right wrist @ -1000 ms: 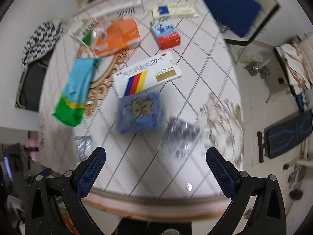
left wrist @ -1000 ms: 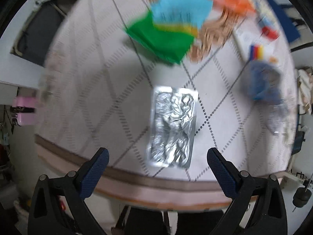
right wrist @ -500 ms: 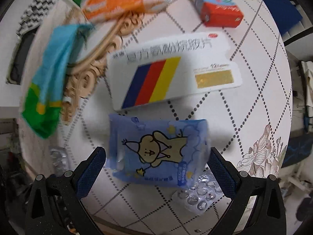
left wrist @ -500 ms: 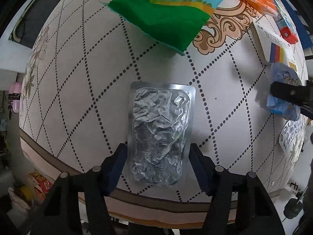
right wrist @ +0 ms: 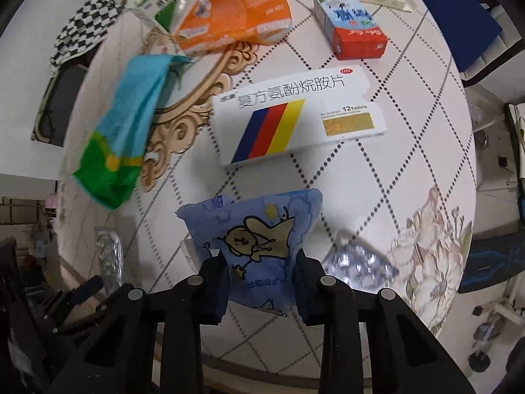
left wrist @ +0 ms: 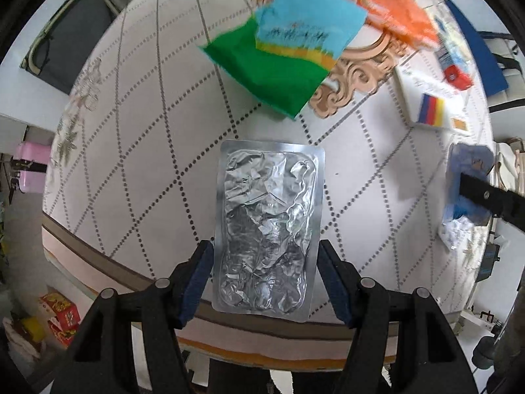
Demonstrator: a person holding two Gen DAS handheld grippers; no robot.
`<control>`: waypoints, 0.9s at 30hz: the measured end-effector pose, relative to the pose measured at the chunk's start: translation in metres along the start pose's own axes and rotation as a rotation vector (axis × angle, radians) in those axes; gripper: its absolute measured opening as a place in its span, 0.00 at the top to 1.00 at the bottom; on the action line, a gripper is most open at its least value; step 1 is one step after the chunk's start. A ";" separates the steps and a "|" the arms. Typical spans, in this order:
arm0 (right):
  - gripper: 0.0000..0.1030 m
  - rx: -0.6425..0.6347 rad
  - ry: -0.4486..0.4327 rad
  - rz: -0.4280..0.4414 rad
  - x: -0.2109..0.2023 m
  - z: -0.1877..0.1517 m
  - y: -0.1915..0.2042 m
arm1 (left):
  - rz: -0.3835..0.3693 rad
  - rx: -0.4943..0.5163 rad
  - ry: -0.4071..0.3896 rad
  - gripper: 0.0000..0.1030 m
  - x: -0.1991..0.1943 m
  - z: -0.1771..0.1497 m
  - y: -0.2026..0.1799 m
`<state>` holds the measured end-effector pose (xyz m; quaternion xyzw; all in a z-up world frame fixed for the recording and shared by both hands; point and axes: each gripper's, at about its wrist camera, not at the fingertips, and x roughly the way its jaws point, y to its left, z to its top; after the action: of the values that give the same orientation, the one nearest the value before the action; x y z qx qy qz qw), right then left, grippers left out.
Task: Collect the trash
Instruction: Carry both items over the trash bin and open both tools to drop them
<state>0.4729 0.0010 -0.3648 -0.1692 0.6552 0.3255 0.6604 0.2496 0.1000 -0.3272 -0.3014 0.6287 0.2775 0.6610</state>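
My left gripper (left wrist: 264, 282) is shut on a crumpled silver foil blister sheet (left wrist: 267, 226), gripped by its two long edges and held just above the round table's near rim (left wrist: 108, 264). My right gripper (right wrist: 261, 290) is shut on a blue tissue packet with a cartoon bear (right wrist: 259, 239), which bulges between the pads. That packet and the right gripper's arm show in the left wrist view (left wrist: 466, 180) at the far right. The foil sheet also shows in the right wrist view (right wrist: 110, 256) at lower left.
On the table lie a green and blue bag (right wrist: 124, 128), an orange tissue pack (right wrist: 233, 16), a white medicine box with striped mark (right wrist: 295, 115), a red and blue carton (right wrist: 351, 29), and a clear blister sheet (right wrist: 361, 266). A pink case (left wrist: 29, 170) stands left.
Both grippers came down to the table and closed: the left on the foil sheet, the right on the blue packet. Both items now look lifted slightly.
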 end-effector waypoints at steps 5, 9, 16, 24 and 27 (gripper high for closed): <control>0.68 0.006 -0.048 0.020 -0.034 -0.023 -0.002 | -0.044 0.045 -0.079 0.40 -0.045 -0.020 0.004; 0.68 0.050 -0.100 0.045 -0.069 -0.077 0.004 | -0.104 0.100 -0.134 0.40 -0.062 -0.055 0.020; 0.68 0.161 -0.199 0.056 -0.101 -0.194 0.022 | -0.198 0.248 -0.184 0.40 -0.070 -0.129 0.042; 0.68 0.369 -0.093 0.083 -0.032 -0.356 0.029 | -0.255 0.274 -0.037 0.40 -0.007 -0.194 0.087; 0.68 0.413 -0.029 0.083 0.023 -0.388 0.023 | -0.243 0.259 0.031 0.40 0.049 -0.207 0.096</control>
<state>0.1633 -0.2301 -0.4151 0.0014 0.7050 0.2134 0.6763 0.0430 0.0085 -0.3868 -0.2917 0.6282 0.1079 0.7131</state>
